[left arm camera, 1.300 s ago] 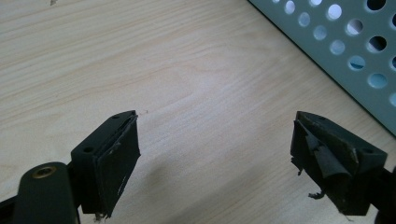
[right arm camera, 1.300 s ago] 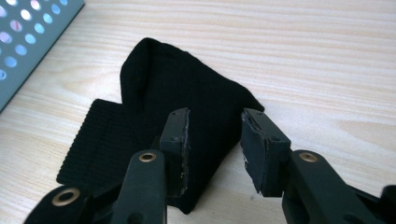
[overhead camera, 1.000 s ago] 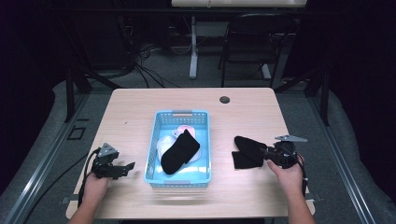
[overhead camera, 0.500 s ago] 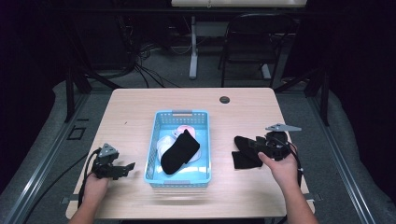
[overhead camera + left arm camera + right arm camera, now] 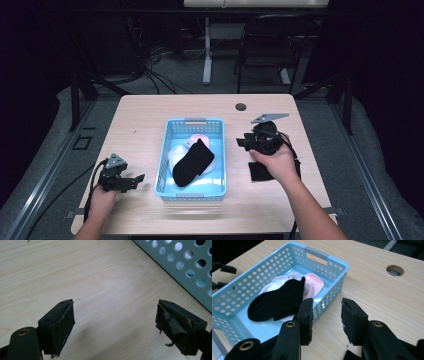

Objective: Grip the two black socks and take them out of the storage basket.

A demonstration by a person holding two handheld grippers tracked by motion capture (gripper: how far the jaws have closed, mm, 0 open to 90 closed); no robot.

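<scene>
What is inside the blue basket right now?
In the blue basket a black sock lies on top of white and pink fabric items. What lies beneath them is covered.

High overview; both tool views close, basket (image 5: 191, 159) shared.

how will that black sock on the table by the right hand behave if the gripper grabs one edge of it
Probably floppy: the black sock on the table lies flat and limp, so it would likely drape from the jaws. It looks like thin, light fabric, so it may slide or bunch on the smooth wooden table if pushed. Breakage or rolling seems unlikely.
</scene>
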